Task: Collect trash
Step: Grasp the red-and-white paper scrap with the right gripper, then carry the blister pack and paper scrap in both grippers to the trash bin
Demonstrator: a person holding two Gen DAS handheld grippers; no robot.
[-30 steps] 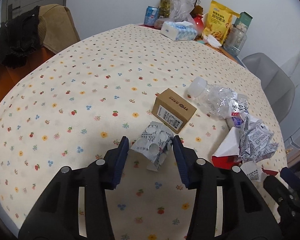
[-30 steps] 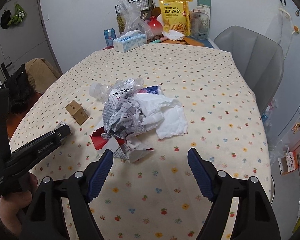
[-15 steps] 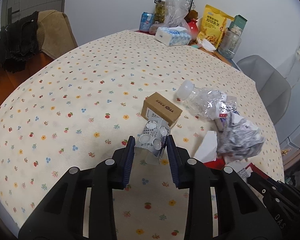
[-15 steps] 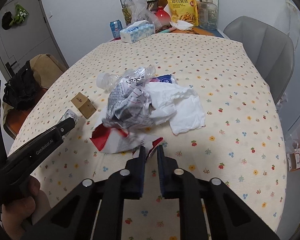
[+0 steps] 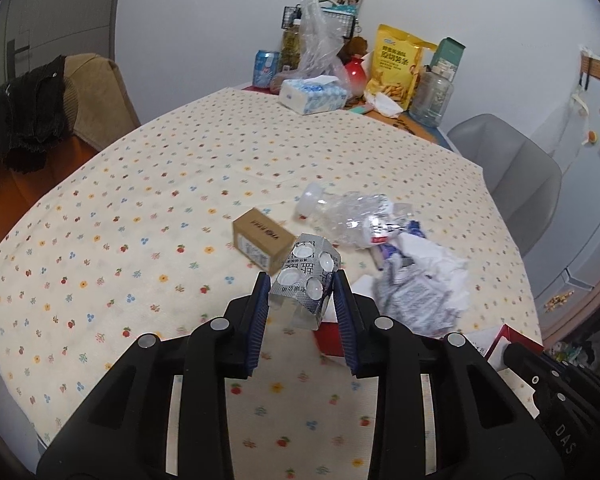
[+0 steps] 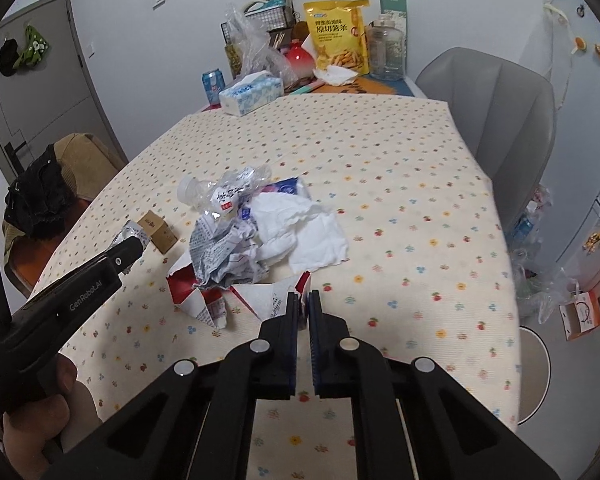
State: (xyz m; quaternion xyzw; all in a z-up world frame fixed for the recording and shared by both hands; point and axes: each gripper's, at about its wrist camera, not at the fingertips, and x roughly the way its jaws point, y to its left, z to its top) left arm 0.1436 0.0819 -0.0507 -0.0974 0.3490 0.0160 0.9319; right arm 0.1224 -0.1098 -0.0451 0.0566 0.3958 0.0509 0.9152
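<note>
My left gripper [image 5: 302,294] pinches the blister pack [image 5: 306,278] (feather-light, crushable foil) across its edges, while my right gripper [image 6: 303,307] nips the flimsy torn carton [image 6: 260,298].

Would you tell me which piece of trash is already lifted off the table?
The silver pill blister pack, clamped in the left gripper above the cloth. The brown box, crushed bottle and papers lie on the table.

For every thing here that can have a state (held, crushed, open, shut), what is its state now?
left gripper: shut on the blister pack
blister pack: empty, bent, lifted off the table
right gripper: shut on the torn red-and-white carton
torn red-and-white carton: opened flat, edge pinched
plastic bottle: crushed, lying down
brown box: closed, on the table
newspaper: crumpled
</note>
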